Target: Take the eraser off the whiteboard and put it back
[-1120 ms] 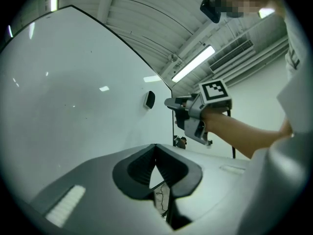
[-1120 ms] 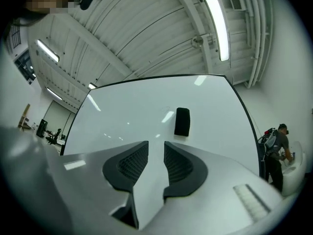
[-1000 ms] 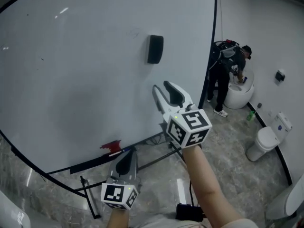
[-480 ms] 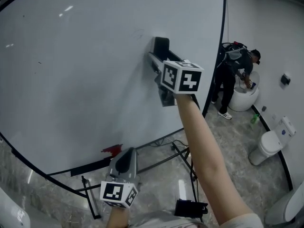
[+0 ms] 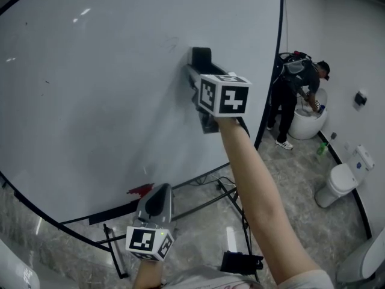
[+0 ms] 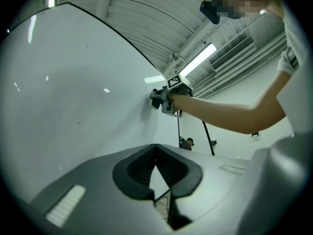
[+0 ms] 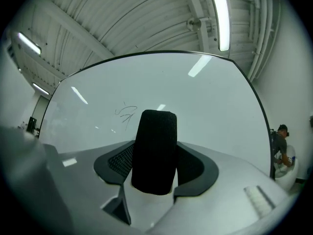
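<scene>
An illegible scribble (image 7: 126, 113) is being shown at 11 o'clock of the black, woven-textured eraser (image 7: 156, 131) on the whiteboard (image 7: 205, 102). The right tool (image 7: 154, 155) is being closed around it; the left tool (image 6: 156, 148) is being held pinched together, empty.

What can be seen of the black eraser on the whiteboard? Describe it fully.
The eraser is a black, upright block with rounded ends and a fine woven, felt-like surface. It sits against the whiteboard, just right of a faint scribble. It stands between the jaws of the right tongs, which are closing round it. A firm grip is not yet evident.
</scene>
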